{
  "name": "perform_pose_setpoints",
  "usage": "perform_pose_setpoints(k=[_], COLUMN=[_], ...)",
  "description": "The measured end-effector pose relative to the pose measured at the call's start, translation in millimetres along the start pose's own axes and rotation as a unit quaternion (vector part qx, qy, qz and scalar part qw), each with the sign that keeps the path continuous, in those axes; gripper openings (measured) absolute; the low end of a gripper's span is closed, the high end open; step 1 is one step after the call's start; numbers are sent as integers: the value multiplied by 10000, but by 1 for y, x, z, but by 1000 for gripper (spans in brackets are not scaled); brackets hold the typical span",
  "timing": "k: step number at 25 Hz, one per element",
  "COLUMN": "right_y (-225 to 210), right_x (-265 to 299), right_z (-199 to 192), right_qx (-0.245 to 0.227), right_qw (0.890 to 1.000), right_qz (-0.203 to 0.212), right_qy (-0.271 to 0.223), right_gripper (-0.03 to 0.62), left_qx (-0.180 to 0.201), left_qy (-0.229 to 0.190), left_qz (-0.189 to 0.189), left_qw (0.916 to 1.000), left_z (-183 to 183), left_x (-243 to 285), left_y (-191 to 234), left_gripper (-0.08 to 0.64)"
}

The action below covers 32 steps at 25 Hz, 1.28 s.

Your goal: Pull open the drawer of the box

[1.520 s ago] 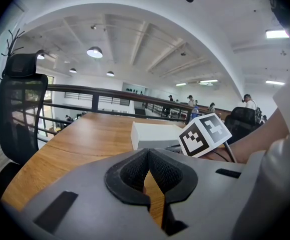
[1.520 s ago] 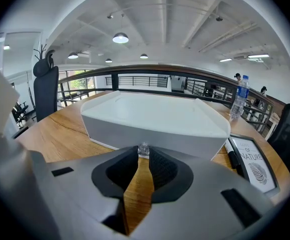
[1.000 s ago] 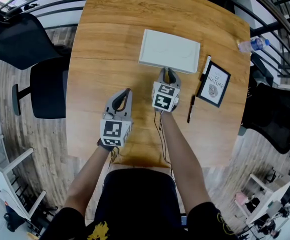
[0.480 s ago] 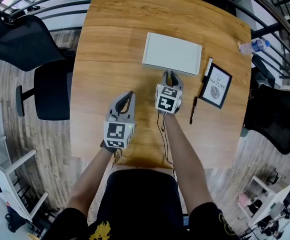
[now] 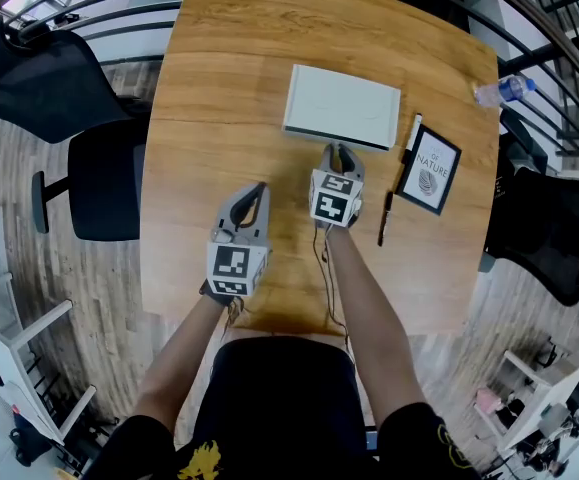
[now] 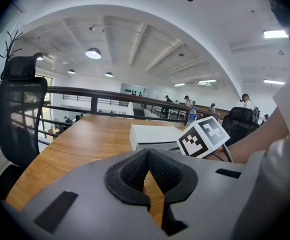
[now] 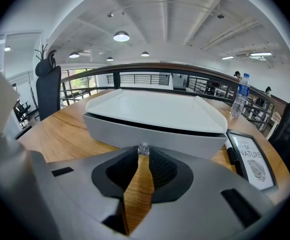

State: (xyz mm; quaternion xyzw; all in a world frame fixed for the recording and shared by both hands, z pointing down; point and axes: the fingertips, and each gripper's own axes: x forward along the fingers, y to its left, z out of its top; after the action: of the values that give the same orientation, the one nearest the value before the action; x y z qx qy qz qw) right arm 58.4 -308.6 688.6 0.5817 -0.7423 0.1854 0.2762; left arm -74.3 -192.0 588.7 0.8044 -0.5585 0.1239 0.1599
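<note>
Right tool (image 5: 338,153), nearly closed, pinches the drawer knob (image 7: 143,148).

The left gripper (image 5: 258,186) and right gripper (image 5: 336,149) are grey, with black pads (image 7: 163,171) and black-and-white marker cubes (image 5: 333,198); the clothes (image 5: 279,388) are black.

Bright, even indoor light from round ceiling lamps (image 7: 121,36) overhead. Tabletop (image 5: 229,88) carries a soft sheen and only faint shadows. Both gripper views are heavily fisheyed with black corners; left tongs (image 6: 148,152) and right tongs (image 7: 143,154) look soft near the lens. Head view sharp, edges bowed.
</note>
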Motion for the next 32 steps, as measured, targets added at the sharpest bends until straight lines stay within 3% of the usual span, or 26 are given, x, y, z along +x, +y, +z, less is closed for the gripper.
perform_pose_setpoints(k=[32], right_y=[6], right_x=[-21], right_z=[-21], right_qx=[25], right_qw=[9999], right_qz=[-5], right_qy=[99], right_gripper=[61], left_qx=[37], left_qy=[-21], left_qz=[1], left_qw=[10000], left_z=[0], left_x=[-18], left_y=[0], left_gripper=[17])
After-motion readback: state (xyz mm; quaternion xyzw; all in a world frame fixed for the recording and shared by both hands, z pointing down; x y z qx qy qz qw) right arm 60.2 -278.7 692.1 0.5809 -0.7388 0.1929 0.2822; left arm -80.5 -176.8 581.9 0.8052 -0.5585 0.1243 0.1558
